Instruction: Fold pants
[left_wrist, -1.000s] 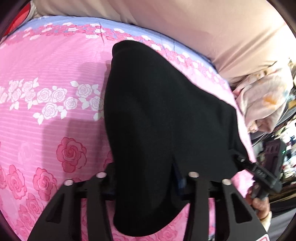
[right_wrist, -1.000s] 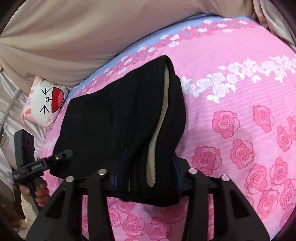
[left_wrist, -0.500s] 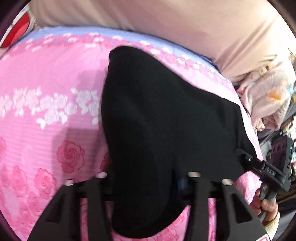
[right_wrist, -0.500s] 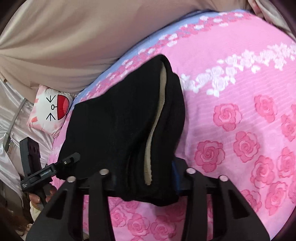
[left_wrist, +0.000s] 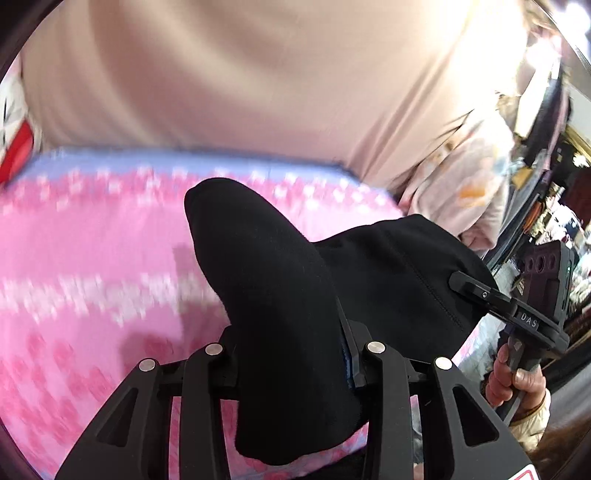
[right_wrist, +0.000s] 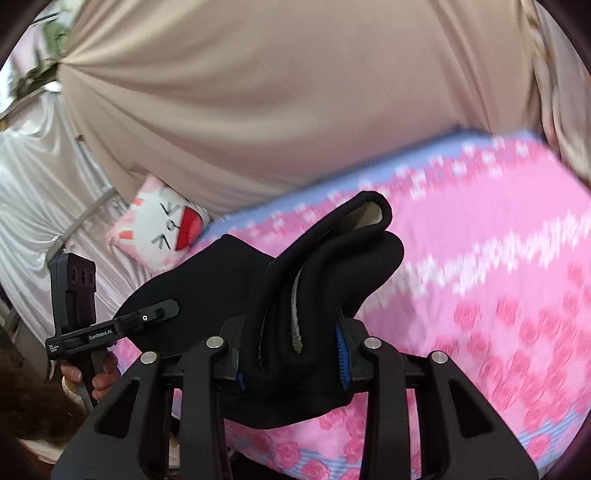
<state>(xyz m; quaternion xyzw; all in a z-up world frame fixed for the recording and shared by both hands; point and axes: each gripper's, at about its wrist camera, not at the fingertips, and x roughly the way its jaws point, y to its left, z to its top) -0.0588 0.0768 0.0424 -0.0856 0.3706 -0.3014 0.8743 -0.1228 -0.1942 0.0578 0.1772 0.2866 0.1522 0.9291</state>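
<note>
Black pants (left_wrist: 280, 314), lifting off the pink bedspread (left_wrist: 92, 258).
Left gripper (left_wrist: 291, 354) and right gripper (right_wrist: 291, 354) are each pinching bunched fabric; folding over is likely next.

Pants (left_wrist: 280, 314): one pair, black, thick knit outer with a cream fleecy lining showing at an open edge (right_wrist: 364, 218). Folded into several layers and bunched. Held off the surface at two ends; one end was clamped between the jaws of the left gripper (left_wrist: 291, 365), a loose flap hanging below them, the other between the jaws of the right gripper (right_wrist: 291, 354). Cloth rose forward of each claw into a rounded peak, then sagged across toward the other claw
</note>
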